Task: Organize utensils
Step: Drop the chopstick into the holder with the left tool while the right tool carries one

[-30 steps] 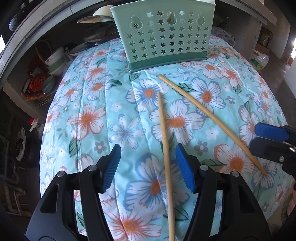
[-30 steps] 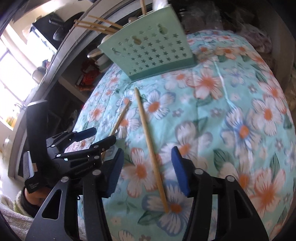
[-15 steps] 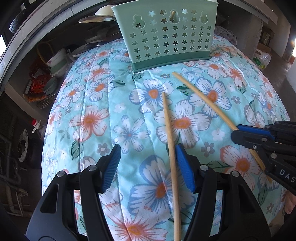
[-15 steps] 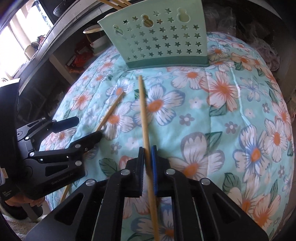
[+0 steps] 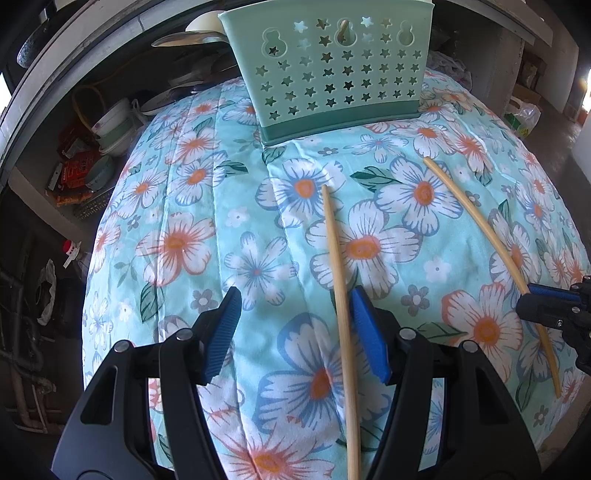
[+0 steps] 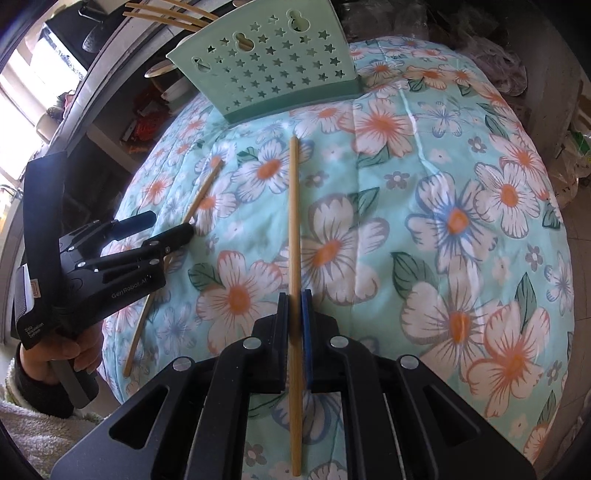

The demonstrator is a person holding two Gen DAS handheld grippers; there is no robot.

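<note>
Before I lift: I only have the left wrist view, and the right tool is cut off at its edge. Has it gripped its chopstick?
Observer: Yes. The right tool has just been closing and is shut on a pale wooden chopstick, with a pad on each side of it.
Operator: Does the mint-green plastic basket with star holes hold anything yet?
Observer: Several wooden chopsticks stick out of its top.
Operator: Where along its stick is my left tool?
Observer: It is open over the other chopstick, and both ends show past it.
</note>
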